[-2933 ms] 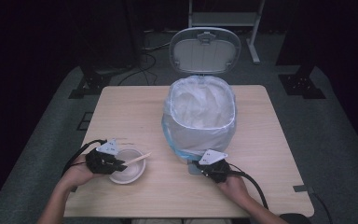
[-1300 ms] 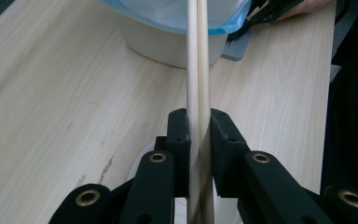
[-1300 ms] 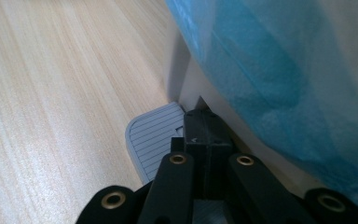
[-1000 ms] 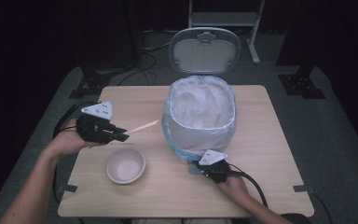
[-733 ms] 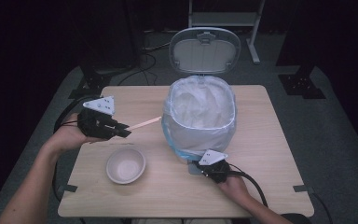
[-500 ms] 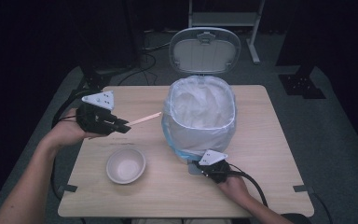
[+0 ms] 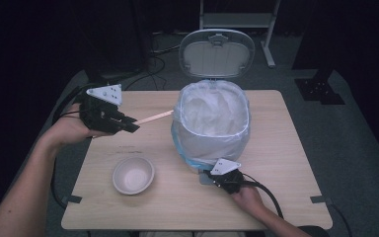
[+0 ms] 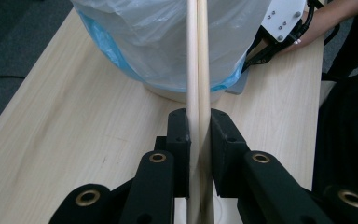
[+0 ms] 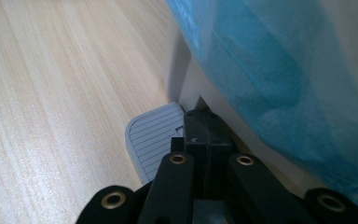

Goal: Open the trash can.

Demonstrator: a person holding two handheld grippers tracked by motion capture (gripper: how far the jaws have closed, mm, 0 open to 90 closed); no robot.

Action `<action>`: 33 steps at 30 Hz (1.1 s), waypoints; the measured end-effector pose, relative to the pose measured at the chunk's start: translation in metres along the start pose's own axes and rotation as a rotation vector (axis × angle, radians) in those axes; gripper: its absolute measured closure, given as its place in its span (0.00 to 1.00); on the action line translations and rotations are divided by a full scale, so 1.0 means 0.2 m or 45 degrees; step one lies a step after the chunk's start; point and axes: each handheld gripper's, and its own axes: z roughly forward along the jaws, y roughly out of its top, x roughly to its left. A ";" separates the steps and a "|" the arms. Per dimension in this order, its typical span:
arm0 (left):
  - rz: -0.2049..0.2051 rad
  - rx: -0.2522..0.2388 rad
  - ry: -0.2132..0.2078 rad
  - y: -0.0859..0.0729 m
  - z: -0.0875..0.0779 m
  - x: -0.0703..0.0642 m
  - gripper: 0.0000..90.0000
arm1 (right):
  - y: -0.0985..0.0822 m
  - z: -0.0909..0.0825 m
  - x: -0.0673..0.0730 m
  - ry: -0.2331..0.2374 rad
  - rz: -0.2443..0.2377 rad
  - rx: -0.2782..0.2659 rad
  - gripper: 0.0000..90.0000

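My left gripper [image 7: 131, 127] is raised over the table's left side, shut on a pair of wooden chopsticks [image 7: 153, 117] whose tips point at the bin [image 7: 212, 123]. In the left gripper view the chopsticks [image 8: 197, 56] run straight out between the jaws toward the white bag liner [image 8: 158, 37]. The bin's grey lid [image 7: 216, 52] stands open. At the bin's near base, my right gripper [image 7: 212, 177] rests shut with its tips on the grey ribbed foot pedal [image 9: 154, 135]. A white bowl [image 7: 133, 175] sits empty on the table front left.
The wooden table [image 7: 276, 163] has bare surface right of the bin and along the front. Black cables [image 7: 266, 192] trail from both grippers. The right gripper [image 8: 261, 51] and hand appear behind the bin in the left gripper view.
The left gripper has lifted the chopsticks out of the bowl and carried them up and away, then edged right toward the bin. The right gripper has stayed on the pedal.
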 end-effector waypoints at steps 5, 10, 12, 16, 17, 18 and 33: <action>-0.010 -0.013 0.002 0.01 -0.01 0.01 0.88 | 0.00 0.00 0.00 0.000 0.000 0.000 1.00; -0.003 0.006 0.008 0.05 -0.02 0.02 0.88 | 0.00 0.00 0.00 0.000 0.000 0.000 1.00; -0.002 0.000 0.012 0.07 -0.02 0.02 0.88 | 0.00 0.00 0.00 0.000 -0.003 0.000 1.00; 0.010 0.034 0.012 0.11 -0.02 0.03 0.88 | 0.00 0.00 0.00 0.000 -0.002 0.000 1.00; 0.010 0.039 0.014 0.12 -0.02 0.04 0.88 | 0.00 0.00 0.00 0.000 -0.002 0.000 1.00; 0.008 0.042 0.013 0.13 -0.02 0.04 0.88 | 0.00 0.00 0.00 0.000 -0.001 0.000 1.00; 0.047 0.073 -0.012 0.26 0.03 0.06 0.88 | 0.00 0.00 0.00 0.001 -0.010 -0.007 1.00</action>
